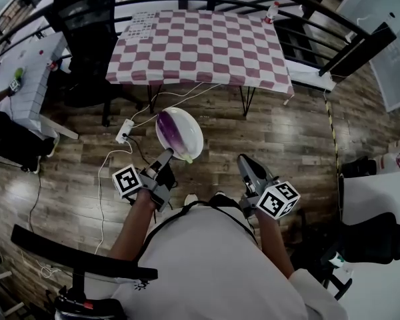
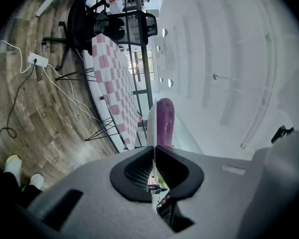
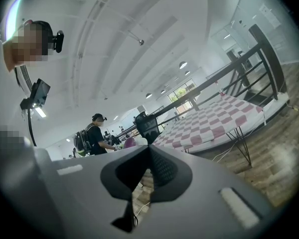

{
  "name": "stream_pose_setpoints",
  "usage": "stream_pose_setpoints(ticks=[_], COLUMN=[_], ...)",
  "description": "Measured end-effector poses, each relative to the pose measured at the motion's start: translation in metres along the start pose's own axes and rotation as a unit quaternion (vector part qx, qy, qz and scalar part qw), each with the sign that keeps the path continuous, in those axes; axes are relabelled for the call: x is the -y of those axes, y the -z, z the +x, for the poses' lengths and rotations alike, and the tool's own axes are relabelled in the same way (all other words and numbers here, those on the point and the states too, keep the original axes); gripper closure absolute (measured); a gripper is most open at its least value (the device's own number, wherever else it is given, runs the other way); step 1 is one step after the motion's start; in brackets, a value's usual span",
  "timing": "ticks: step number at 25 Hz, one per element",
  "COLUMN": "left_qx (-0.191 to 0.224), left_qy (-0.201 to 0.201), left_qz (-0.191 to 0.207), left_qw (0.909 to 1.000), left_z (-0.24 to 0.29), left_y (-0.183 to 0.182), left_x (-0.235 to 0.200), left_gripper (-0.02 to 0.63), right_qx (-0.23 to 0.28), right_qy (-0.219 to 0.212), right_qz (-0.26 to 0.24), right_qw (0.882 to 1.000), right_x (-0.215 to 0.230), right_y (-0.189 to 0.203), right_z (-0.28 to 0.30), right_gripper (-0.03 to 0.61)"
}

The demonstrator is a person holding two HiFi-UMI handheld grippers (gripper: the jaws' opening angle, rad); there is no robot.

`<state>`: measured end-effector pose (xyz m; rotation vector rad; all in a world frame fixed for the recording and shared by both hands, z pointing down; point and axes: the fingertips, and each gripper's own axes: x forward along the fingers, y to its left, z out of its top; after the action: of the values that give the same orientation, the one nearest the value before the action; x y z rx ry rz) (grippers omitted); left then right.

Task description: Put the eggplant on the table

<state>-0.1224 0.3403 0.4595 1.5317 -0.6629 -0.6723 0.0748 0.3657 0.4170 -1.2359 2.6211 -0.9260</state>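
Your left gripper [image 1: 165, 160] has its jaws pinched nearly shut on the rim of a round white plate [image 1: 195, 137]. The plate carries the purple eggplant [image 1: 168, 129] above the wooden floor [image 1: 287, 132], short of the red-and-white checked table [image 1: 200, 45]. Your right gripper [image 1: 245, 162] is closed, gripping nothing.

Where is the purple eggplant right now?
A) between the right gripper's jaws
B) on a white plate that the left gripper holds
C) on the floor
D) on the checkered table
B: the eggplant lies on the white plate, and the left gripper has its jaws pinched on the plate's rim.
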Motion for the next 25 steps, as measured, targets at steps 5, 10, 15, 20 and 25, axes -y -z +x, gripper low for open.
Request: stream_pose_setpoints(ticks=[5, 10, 15, 20, 25], left_qx=[0.011, 0.021, 0.024, 0.028, 0.029], left_qy=[-0.001, -0.005, -0.005, -0.009, -0.009], left_qz=[0.000, 0.000, 0.002, 0.001, 0.005], left_qw=[0.9999, 0.9998, 0.9997, 0.9996, 0.9995], left_z=[-0.009, -0.014, -0.012, -0.008, 0.006], left_y=[-0.013, -0.023, -0.032, -0.037, -0.044], left_x=[-0.005, -0.008, -0.009, -0.011, -0.014], left_gripper=[0.591, 0.591, 0.591, 0.591, 0.591], right_qx=[-0.004, -0.012, -0.017, -0.018, -0.017], right_qy=[-0.001, -0.007, -0.012, -0.015, -0.017], right_qz=[-0.003, -0.002, 0.000, 0.001, 0.001], right_qw=[1.000, 1.000, 1.000, 1.000, 1.000], right_x=[-0.001, -0.004, -0.002, 0.001, 0.016], right_y=[0.001, 0.002, 0.003, 0.000, -0.006], right_z=[0.010, 0.019, 0.030, 0.039, 0.048], right_gripper=[0.571, 0.571, 0.571, 0.571, 0.571])
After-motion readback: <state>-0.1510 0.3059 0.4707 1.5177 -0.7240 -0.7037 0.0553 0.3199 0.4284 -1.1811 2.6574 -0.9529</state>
